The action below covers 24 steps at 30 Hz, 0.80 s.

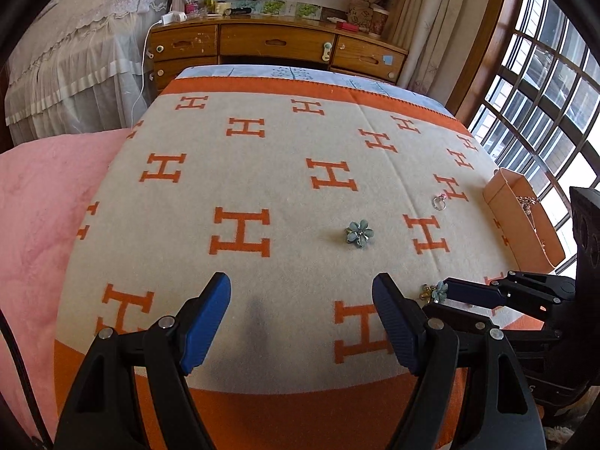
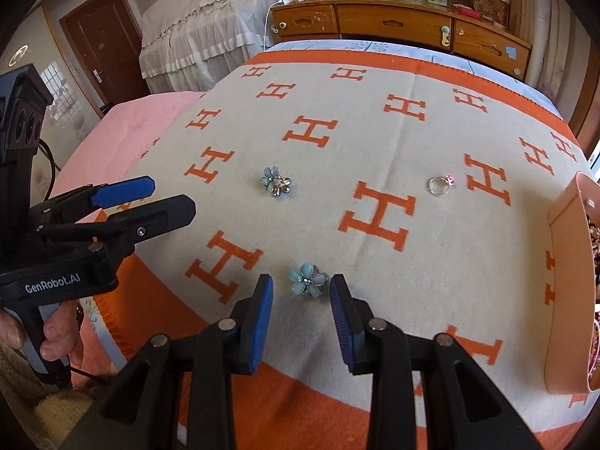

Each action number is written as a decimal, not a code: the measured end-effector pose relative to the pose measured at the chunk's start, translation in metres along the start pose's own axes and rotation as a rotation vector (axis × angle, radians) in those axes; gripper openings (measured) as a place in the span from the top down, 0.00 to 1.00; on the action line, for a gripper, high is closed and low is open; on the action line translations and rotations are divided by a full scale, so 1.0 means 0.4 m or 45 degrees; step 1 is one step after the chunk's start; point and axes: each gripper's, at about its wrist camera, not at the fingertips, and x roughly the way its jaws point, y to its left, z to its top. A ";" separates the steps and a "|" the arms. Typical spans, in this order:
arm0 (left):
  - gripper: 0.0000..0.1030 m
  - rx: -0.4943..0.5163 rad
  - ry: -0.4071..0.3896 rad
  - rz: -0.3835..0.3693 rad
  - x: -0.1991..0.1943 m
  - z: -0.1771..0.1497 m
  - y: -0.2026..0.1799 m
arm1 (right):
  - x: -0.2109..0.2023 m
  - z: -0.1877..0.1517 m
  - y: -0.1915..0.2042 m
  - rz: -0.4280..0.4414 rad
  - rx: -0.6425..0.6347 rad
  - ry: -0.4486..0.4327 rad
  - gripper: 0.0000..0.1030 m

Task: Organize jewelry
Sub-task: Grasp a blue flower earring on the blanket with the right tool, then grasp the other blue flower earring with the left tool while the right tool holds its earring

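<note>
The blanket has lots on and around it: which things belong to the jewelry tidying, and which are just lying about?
Part of the job:
- near blue flower earring
- far blue flower earring
- silver ring with pink stone
- orange tray holding jewelry
- right gripper, left gripper

Just lying about:
- pink quilt
- wooden dresser
- white charger
</note>
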 end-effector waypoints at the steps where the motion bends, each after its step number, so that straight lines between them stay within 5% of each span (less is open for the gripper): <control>1: 0.26 0.006 0.000 -0.009 0.004 0.003 -0.001 | 0.003 -0.001 0.003 -0.015 -0.019 -0.003 0.69; 4: 0.26 0.034 0.000 -0.034 0.022 0.014 -0.016 | 0.003 -0.004 0.010 -0.049 -0.060 -0.027 0.73; 5: 0.26 0.045 0.001 -0.045 0.029 0.019 -0.023 | 0.004 -0.004 0.007 -0.055 -0.064 -0.029 0.81; 14: 0.27 0.192 -0.033 -0.130 0.099 0.059 -0.097 | -0.023 -0.016 -0.066 -0.048 0.058 -0.073 0.81; 20: 0.54 0.179 0.038 -0.248 0.144 0.066 -0.094 | -0.028 -0.028 -0.096 -0.031 0.104 -0.084 0.81; 24: 0.60 0.157 0.037 -0.240 0.152 0.067 -0.089 | -0.027 -0.027 -0.108 -0.016 0.114 -0.093 0.81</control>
